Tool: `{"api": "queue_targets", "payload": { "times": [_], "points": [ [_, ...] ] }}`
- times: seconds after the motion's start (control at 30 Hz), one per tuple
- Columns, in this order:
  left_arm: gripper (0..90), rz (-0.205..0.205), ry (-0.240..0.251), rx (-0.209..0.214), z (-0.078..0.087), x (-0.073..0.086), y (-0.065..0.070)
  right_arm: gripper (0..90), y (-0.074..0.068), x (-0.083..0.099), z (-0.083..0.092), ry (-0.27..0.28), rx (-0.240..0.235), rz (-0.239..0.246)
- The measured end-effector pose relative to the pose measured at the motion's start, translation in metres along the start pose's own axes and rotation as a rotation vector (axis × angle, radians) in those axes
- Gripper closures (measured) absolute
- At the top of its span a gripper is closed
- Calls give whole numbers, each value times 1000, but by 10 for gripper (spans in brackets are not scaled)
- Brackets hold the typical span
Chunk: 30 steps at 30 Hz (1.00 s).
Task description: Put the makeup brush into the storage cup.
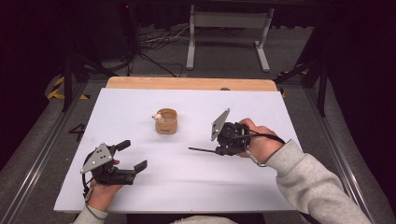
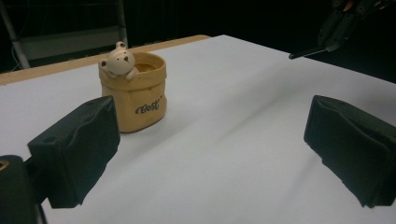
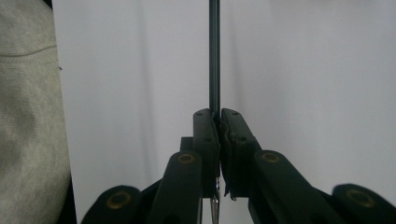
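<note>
- Left tool point(image 1: 132, 155): sits near the table's point(image 1: 140, 196) front-left corner, jaws wide apart and empty, aimed toward the far right. In the left gripper view the cup shows past its left pad point(image 2: 74, 149).
- Cup point(image 1: 166, 121): a small tan cup with a bear figure point(image 1: 158, 116) on its rim, upright near the table's middle, a little toward the far edge, touched by nothing.
- Rod point(image 1: 201, 150): a thin dark rod, clamped between the right tool's closed jaws. Its long axis runs nearly level, its free tip pointing toward the table's left edge.
- Right tool point(image 1: 217, 150): held above the right half of the table, jaws together on the rod.
- Key relation: the cup lies left of and beyond the rod's tip, well apart. The right hand looks nearer to the cup, so I judge the rod must swing toward the far-left and tip down to enter it.
</note>
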<state>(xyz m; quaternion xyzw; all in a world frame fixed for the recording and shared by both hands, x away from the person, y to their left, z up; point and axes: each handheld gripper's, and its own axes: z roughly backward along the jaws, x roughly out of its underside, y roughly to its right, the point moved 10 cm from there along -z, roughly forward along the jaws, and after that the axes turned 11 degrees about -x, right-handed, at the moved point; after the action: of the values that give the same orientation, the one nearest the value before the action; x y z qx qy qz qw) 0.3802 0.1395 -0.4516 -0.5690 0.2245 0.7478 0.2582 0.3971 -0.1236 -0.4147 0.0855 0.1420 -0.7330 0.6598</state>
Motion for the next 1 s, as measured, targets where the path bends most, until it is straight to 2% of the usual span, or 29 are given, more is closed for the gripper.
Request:
{"api": "queue_targets", "payload": {
  "times": [0.1,0.37,0.63,0.7,0.83,1.0],
  "points": [
    [38,-14,-11,11,-2,-1,3,856,-5,-10,-2,-1,-15,57],
    [40,-63,-32,37,-5,-4,7,856,-10,-22,-11,-11,-40,105],
    [26,-61,-65,104,-5,-11,9,856,-13,-33,-14,-2,-42,121],
    [22,-42,-66,121,-4,-12,9,856,-14,-34,-13,2,-41,124],
    [19,-31,-73,147,-1,-14,8,857,-15,-37,-14,11,-47,131],
    [18,-72,-103,174,-2,-16,14,856,-16,-38,-19,2,-55,133]
  ]
}}
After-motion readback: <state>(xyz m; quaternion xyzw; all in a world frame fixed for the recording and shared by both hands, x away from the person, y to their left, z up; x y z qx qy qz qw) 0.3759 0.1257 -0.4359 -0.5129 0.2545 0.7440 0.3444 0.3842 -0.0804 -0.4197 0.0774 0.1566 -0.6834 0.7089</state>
